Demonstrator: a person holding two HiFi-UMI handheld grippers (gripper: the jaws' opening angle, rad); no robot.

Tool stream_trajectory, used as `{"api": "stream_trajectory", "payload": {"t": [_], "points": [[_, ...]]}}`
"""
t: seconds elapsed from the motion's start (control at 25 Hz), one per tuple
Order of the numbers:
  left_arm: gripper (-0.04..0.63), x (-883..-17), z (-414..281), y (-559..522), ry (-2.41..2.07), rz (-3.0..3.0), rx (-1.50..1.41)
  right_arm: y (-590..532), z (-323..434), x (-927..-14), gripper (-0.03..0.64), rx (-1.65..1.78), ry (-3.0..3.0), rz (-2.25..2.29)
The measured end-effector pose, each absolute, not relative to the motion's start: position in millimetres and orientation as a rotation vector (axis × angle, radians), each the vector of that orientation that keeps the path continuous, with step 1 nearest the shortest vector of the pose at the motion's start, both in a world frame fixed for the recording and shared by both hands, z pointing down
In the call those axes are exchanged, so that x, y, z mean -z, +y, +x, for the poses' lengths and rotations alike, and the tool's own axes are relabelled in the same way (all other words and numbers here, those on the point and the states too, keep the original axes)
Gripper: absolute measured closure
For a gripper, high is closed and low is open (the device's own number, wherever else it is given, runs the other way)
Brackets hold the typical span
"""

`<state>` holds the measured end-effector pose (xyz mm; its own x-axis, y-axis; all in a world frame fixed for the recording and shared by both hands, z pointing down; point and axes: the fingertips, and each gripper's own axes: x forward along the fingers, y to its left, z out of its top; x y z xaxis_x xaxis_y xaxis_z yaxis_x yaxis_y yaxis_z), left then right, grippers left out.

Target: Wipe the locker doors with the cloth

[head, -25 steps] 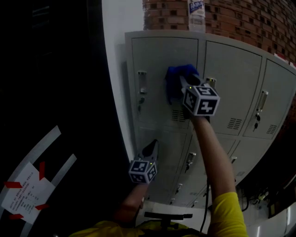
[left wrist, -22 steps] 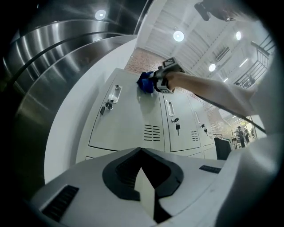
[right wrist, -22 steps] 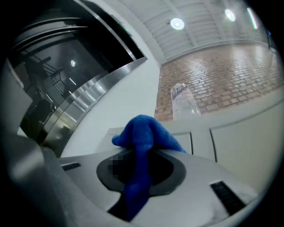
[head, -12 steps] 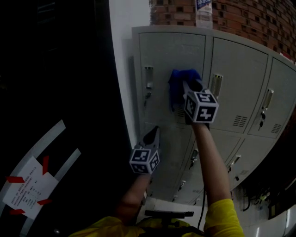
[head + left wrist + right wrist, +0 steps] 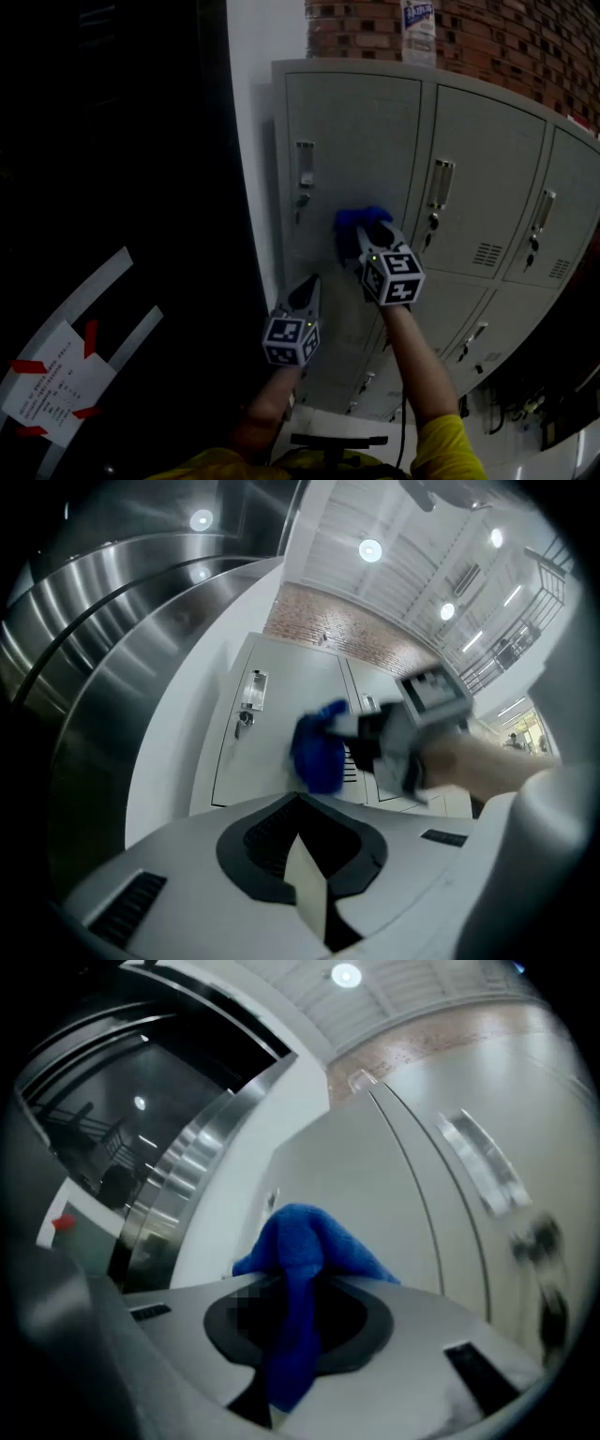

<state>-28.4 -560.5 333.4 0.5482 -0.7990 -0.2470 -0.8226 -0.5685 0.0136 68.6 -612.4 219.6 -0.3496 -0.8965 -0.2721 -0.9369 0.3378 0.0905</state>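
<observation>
A grey bank of lockers (image 5: 487, 178) stands against a white wall. My right gripper (image 5: 367, 236) is shut on a blue cloth (image 5: 354, 232) and presses it against the lower part of the top-left locker door (image 5: 352, 150). In the right gripper view the cloth (image 5: 302, 1269) hangs bunched between the jaws, close to the door (image 5: 375, 1204). My left gripper (image 5: 307, 292) is shut with nothing in it, held below and left of the cloth near the lockers' left edge. The left gripper view shows the cloth (image 5: 319, 752) and the right gripper (image 5: 375, 747) on the door.
A latch handle and keyhole (image 5: 305, 180) sit on the door's left side, above the cloth. A bottle (image 5: 418, 28) stands on top of the lockers before a brick wall (image 5: 525, 47). A dark panel (image 5: 112, 187) fills the left. Lower locker doors (image 5: 422, 347) lie beneath.
My right gripper has slid the cloth down the top-left door, from near its upper middle to its lower edge. The left gripper has hardly moved.
</observation>
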Motion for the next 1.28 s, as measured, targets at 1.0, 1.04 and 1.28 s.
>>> {"api": "stream_trajectory", "payload": {"t": [1.0,1.04,1.28], "points": [[0.597,-332,-84,-562,1.548,-2.588,-0.251,-648,19,-370,0.543,-0.184,2.531,-1.774],[0.597,-335,-85,-562,1.555,-2.59,-0.247,-639,17,-364,0.545,-0.219,2.515,-1.737],[0.597,-337,-96,-559,1.591,-2.573,-0.251,-621,-20,-171,0.545,-0.482,2.478,-1.473]]}}
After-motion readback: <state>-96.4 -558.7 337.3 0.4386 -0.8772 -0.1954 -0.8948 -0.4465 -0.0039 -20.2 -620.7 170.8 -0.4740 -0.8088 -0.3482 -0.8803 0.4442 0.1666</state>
